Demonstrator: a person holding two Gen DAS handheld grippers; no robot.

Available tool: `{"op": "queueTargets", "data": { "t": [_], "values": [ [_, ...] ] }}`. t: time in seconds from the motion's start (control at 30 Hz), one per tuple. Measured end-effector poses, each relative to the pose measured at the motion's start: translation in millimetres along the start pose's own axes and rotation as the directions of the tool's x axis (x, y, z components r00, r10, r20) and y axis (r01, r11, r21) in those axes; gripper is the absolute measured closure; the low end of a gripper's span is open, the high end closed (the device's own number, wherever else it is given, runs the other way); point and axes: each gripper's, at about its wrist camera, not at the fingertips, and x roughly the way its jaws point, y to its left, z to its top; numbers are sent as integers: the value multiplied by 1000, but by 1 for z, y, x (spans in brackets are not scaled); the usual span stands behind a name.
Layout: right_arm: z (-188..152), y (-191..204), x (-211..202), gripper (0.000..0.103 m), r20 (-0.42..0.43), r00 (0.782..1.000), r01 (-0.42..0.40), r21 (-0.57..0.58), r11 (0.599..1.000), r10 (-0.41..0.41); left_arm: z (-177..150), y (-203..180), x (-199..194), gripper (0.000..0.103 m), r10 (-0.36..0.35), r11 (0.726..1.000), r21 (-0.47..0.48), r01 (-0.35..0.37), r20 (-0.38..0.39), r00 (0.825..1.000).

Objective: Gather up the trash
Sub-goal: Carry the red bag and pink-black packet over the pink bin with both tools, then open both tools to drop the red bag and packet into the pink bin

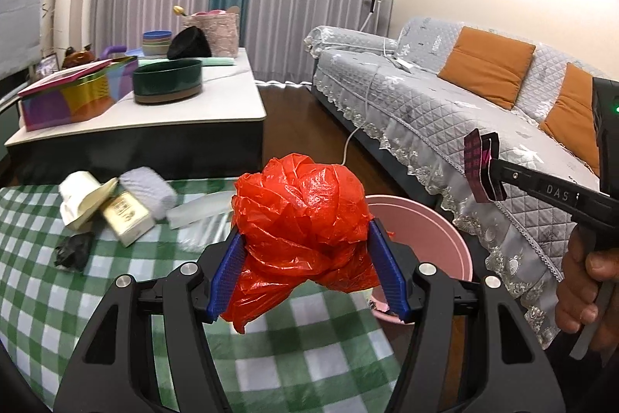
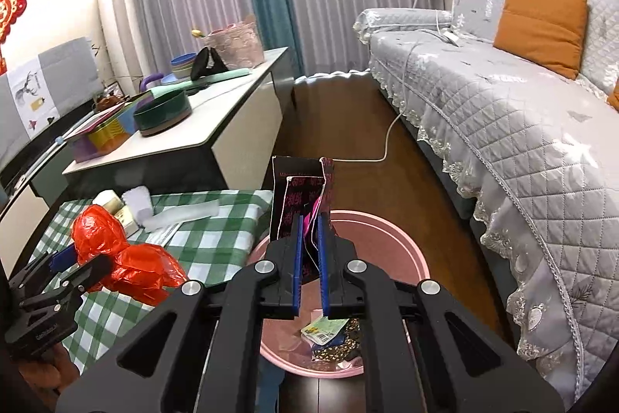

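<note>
My left gripper (image 1: 305,242) is shut on a crumpled red plastic bag (image 1: 301,215), held above the green checked table (image 1: 116,297) near its right edge. The same red bag (image 2: 127,258) and left gripper (image 2: 83,258) show at the lower left of the right wrist view. My right gripper (image 2: 311,231) is shut on a flattened black and pink carton (image 2: 298,192), upright above the pink bin (image 2: 387,239). From the left wrist view the carton (image 1: 481,169) and right gripper (image 1: 491,173) hang over the sofa edge, beyond the pink bin (image 1: 425,215). Some wrappers (image 2: 329,331) lie inside the bin.
More litter lies at the table's far end: a paper cup (image 1: 81,196), a small box (image 1: 125,215), a white roll (image 1: 149,188), clear plastic (image 1: 197,209) and a black scrap (image 1: 73,250). A grey sofa (image 1: 445,111) stands right, a white counter (image 1: 162,103) behind. A white cable (image 2: 390,138) crosses the floor.
</note>
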Motion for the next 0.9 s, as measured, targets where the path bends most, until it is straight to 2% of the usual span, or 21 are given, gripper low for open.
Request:
{"op": "queueTargets", "data": {
  "t": [0.23,0.73,0.87,0.9],
  "values": [
    [6,-13,7,95,18,999,35,26,999,-36,10,-19,24,42,-34,999,30,34,-17,999],
    [7,-30,42,94,-23,999,48,59,997,-47,18,-54,80,42,-94,989,107,102,-77,993],
    [7,-32,49,88,-40,999,40,73,997,-37,20,-61,90,39,-126,985,105,137,-101,987],
    [7,-33,50,82,-45,998,40,75,996,-37,20,-62,91,36,-131,984,106,142,-108,985]
  ]
}}
